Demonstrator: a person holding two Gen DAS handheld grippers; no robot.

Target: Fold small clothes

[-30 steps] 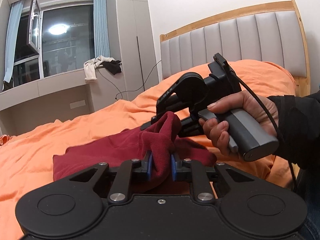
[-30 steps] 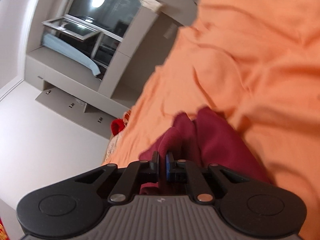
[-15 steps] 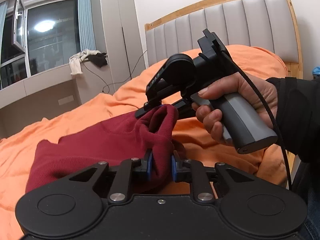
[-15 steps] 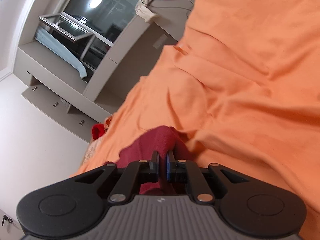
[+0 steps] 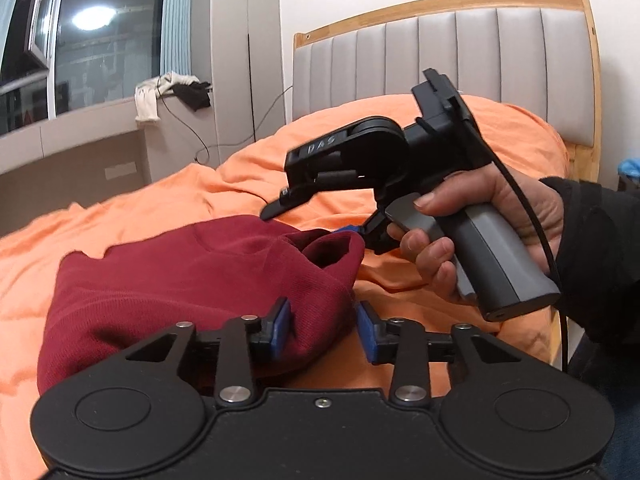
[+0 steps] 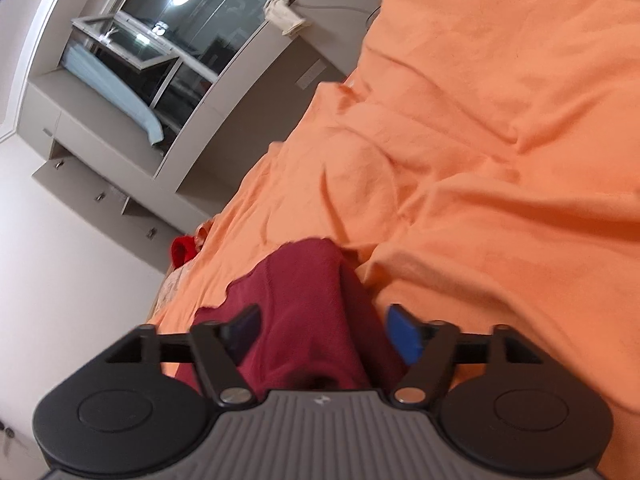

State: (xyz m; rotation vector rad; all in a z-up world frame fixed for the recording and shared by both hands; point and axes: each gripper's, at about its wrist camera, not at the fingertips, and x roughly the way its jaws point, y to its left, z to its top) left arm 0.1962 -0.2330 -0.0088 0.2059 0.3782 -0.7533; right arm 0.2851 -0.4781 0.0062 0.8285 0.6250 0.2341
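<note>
Dark red knitted garment (image 5: 192, 280), folded over on itself, lying on the wrinkled orange bedsheet (image 5: 168, 204); its bunched near edge sits between the blue pads of both tools. Left gripper (image 5: 322, 326): jaws opening, cloth between them, brushing the left pad and clear of the right. Right gripper (image 6: 324, 332), held in the person's right hand (image 5: 480, 236): jaws opening wide, garment fold lying loose between them, neither pad pressing. Behind the bed, a grey padded headboard with wooden frame (image 5: 460, 44).
</note>
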